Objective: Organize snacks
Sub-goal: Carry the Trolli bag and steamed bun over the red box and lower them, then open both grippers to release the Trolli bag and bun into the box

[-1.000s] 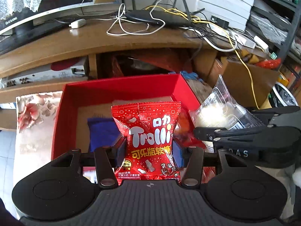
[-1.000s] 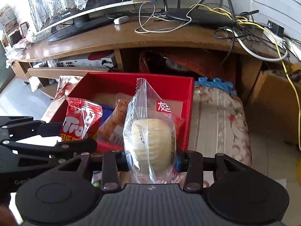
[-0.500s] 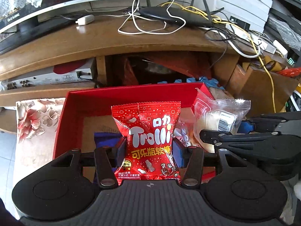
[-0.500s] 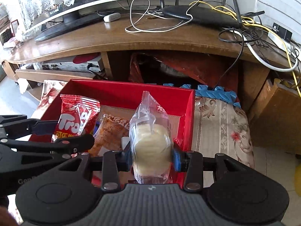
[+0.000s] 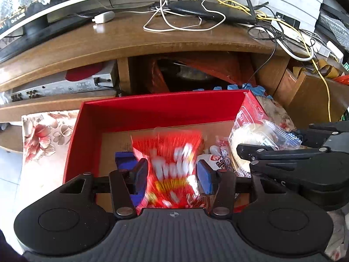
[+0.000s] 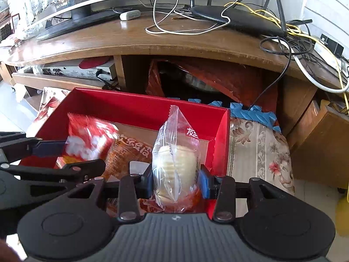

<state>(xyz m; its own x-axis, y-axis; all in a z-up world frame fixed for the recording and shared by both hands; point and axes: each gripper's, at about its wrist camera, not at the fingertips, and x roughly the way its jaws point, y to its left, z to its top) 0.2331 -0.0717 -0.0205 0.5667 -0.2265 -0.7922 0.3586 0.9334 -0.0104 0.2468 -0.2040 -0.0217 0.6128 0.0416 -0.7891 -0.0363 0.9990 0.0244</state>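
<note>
A red box point(image 5: 152, 111) point(image 6: 130, 107) sits on a flowered cloth. My left gripper point(image 5: 172, 174) is over the box with its jaws apart. The red Trolli bag point(image 5: 170, 166) point(image 6: 89, 137) is blurred between them, loose and falling. My right gripper point(image 6: 176, 181) is shut on a clear bag with a pale cake point(image 6: 174, 166) over the box's right side; it also shows in the left wrist view point(image 5: 250, 137). An orange snack packet point(image 6: 130, 150), a blue packet point(image 5: 123, 157) and small wrapped candies point(image 5: 218, 155) lie in the box.
A wooden TV stand point(image 5: 130, 41) rises just behind the box, with a monitor point(image 6: 72, 13), a router point(image 5: 209, 11) and tangled cables on it. A silver AV unit point(image 5: 65, 85) sits on its shelf. Blue foam mat pieces point(image 6: 250, 113) lie at the box's right rear.
My left gripper has opened and let go of the Trolli bag, which is dropping into the box. Both grippers have moved forward over the box. The right one still holds the cake bag.
</note>
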